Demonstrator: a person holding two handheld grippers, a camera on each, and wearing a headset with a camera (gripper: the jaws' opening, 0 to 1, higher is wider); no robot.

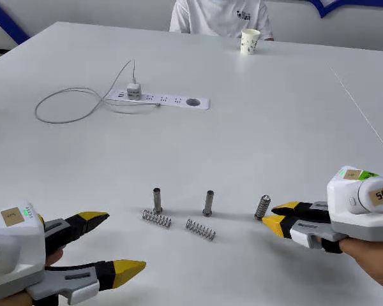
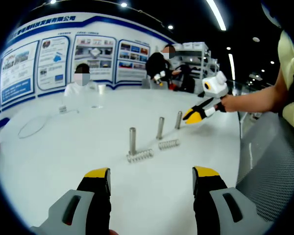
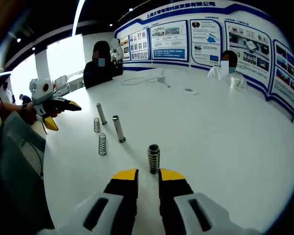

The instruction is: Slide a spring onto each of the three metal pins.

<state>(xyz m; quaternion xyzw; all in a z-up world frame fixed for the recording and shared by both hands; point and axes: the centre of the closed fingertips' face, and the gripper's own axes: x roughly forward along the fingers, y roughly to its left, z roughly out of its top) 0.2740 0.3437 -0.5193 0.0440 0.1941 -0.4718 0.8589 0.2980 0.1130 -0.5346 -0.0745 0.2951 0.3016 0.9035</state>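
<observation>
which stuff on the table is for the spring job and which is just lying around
For the job: left pin, middle pin, right pin, fitted spring, left loose spring, right loose spring.
Lying about: power strip, charger, cable, cup.

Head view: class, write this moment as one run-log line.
Right pin: spring on | two pins: bare | two springs: on table | left tongs: open, empty | right tongs: narrowly open, empty

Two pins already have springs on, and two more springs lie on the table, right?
No, only one silver metal pin wears a coiled wire spring, seen in the head view beside the right tongs. Two loose springs do lie on the white table.
</observation>
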